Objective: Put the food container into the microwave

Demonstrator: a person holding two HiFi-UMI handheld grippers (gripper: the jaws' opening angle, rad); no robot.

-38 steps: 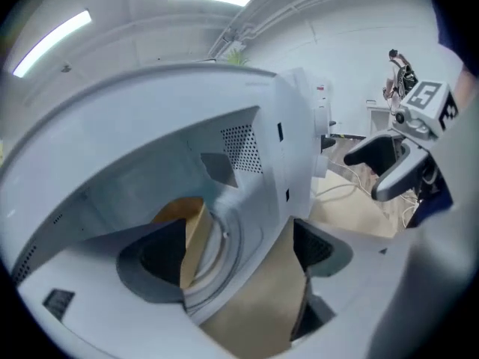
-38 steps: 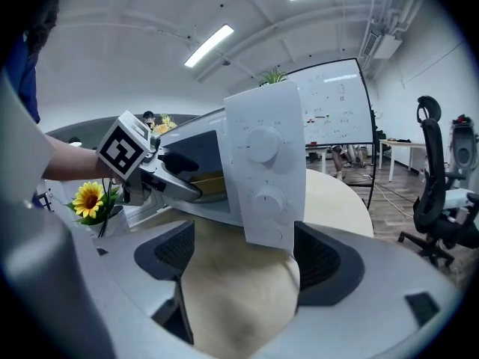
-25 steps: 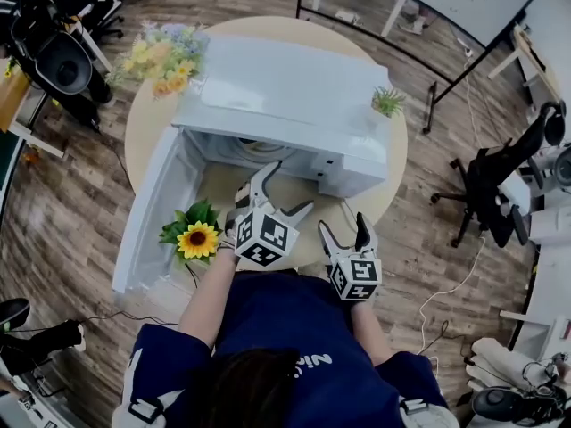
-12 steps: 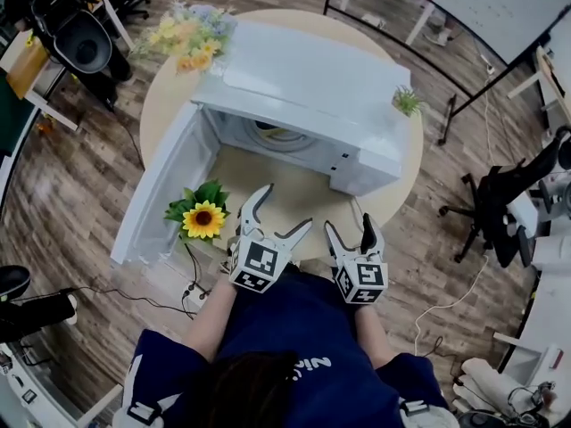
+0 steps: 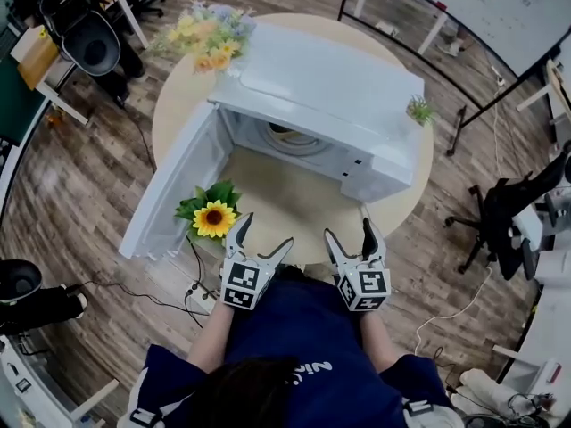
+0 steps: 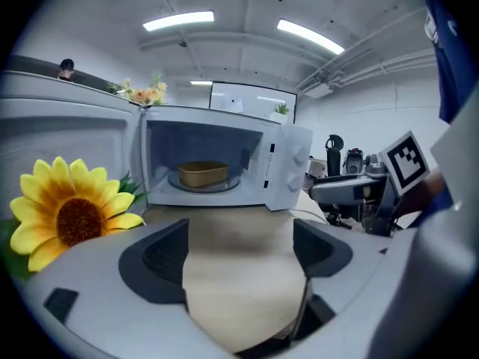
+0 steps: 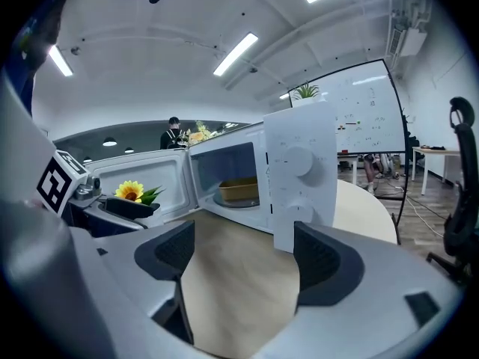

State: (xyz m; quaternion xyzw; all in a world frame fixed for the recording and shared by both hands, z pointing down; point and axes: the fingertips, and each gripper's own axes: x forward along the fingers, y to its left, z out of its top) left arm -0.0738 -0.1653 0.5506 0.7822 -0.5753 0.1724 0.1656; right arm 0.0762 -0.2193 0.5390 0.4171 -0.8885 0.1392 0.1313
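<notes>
A white microwave point(image 5: 321, 105) stands on the round table with its door point(image 5: 174, 185) swung open to the left. Inside, on the glass turntable, sits the tan food container point(image 6: 202, 173), also visible through the right gripper view as the container point(image 7: 239, 189). My left gripper point(image 5: 264, 236) hangs open at the table's near edge, empty, well back from the oven. My right gripper point(image 5: 350, 238) is open beside it, also empty. In their own views the left gripper point(image 6: 239, 256) and right gripper point(image 7: 247, 264) frame bare tabletop.
A sunflower point(image 5: 214, 218) with green leaves lies on the table by the open door. A bouquet point(image 5: 210, 38) sits behind the microwave, a small plant point(image 5: 419, 110) at its right. Cables and a power strip point(image 5: 201, 301) lie on the floor; office chairs point(image 5: 508, 212) stand around.
Both grippers have drawn back from the microwave opening toward the near table edge, the left one most. They stay open and empty. The container stays inside.
</notes>
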